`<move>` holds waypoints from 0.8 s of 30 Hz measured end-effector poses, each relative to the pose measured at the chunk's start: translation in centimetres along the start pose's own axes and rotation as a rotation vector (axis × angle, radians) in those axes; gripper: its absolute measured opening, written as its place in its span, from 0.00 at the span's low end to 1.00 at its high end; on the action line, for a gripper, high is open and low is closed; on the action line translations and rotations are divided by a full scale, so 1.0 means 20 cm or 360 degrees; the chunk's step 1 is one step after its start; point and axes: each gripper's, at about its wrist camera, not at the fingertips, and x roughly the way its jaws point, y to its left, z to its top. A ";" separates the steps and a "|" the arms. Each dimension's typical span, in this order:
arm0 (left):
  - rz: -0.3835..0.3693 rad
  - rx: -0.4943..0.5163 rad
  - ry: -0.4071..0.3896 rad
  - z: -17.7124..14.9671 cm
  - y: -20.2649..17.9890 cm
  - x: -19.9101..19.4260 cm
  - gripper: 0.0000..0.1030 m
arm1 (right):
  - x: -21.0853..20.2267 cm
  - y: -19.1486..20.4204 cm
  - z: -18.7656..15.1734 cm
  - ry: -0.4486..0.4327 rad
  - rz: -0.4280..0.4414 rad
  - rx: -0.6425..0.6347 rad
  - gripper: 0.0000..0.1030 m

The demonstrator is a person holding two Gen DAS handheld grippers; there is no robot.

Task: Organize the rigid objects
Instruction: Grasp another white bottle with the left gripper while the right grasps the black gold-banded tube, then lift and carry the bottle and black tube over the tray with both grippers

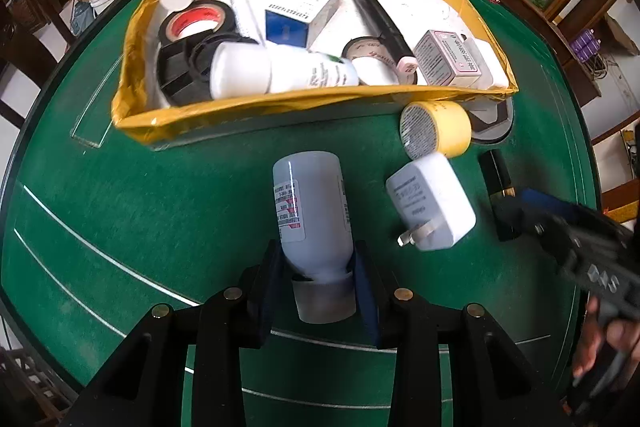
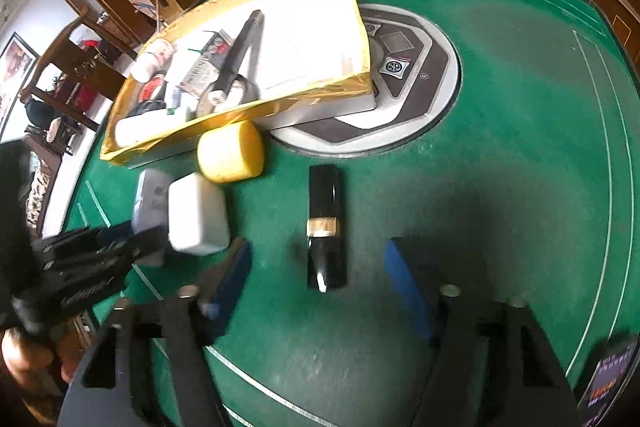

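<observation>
My left gripper [image 1: 320, 267] is shut on a white bottle [image 1: 310, 211] with a red label, gripped near its cap and lying toward the yellow-taped box [image 1: 256, 107]. The box holds tape rolls, bottles, small cartons and a black pen. A white plug adapter [image 1: 434, 201], a yellow tape roll [image 1: 438, 129] and a black lipstick tube [image 1: 498, 183] lie on the green table. My right gripper [image 2: 320, 267] is open, its blue pads on either side of the black lipstick tube [image 2: 325, 223]. The adapter [image 2: 198, 213] and yellow roll [image 2: 231, 151] lie to its left.
The box [image 2: 240, 115] rests partly on a round grey panel [image 2: 420, 75] in the table's middle. A dark wooden rail rims the table. A small dark carton [image 2: 612, 375] sits at the lower right. The left gripper body [image 2: 92, 267] crosses the right wrist view's left side.
</observation>
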 end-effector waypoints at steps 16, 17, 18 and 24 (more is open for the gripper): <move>-0.0034 0.0009 -0.0009 -0.02 0.02 -0.03 0.35 | 0.07 0.10 -0.03 0.0019 -0.0134 -0.0150 0.17; -0.0041 0.0009 -0.0011 -0.02 0.02 -0.03 0.35 | 0.06 0.10 -0.03 0.0017 -0.0131 -0.0142 0.17; -0.0049 0.0009 -0.0013 -0.02 0.02 -0.03 0.35 | 0.05 0.10 -0.04 0.0012 -0.0127 -0.0134 0.17; -0.0089 0.0001 -0.0033 -0.02 0.02 -0.08 0.35 | -0.02 0.08 -0.07 -0.0016 -0.0106 -0.0107 0.17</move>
